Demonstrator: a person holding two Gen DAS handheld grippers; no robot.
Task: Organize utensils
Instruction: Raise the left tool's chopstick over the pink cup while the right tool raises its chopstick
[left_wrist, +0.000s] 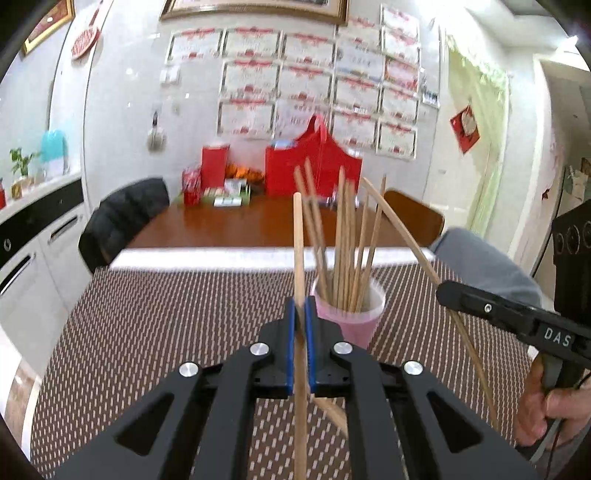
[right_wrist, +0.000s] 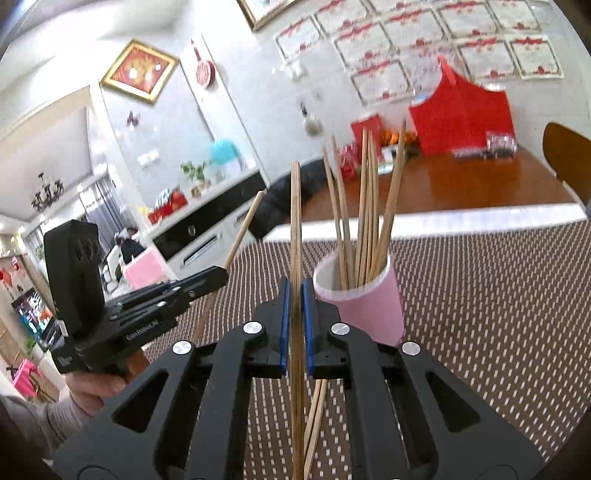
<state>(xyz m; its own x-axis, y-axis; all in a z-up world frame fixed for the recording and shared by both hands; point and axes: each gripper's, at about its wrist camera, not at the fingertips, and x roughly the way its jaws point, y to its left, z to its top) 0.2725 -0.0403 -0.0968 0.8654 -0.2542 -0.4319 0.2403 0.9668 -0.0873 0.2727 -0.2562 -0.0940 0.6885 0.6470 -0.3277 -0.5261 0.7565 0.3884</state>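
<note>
Right now both grippers are clamping one wooden chopstick apiece above the brown patterned table mat: the left gripper is pinching a chopstick standing nearly upright, and the right gripper is squeezing another chopstick the same way. Just beyond them the pink cup is standing on the mat, holding a loose bundle of chopsticks leaning in several directions. Two more chopsticks are lying on the mat under the right gripper.
</note>
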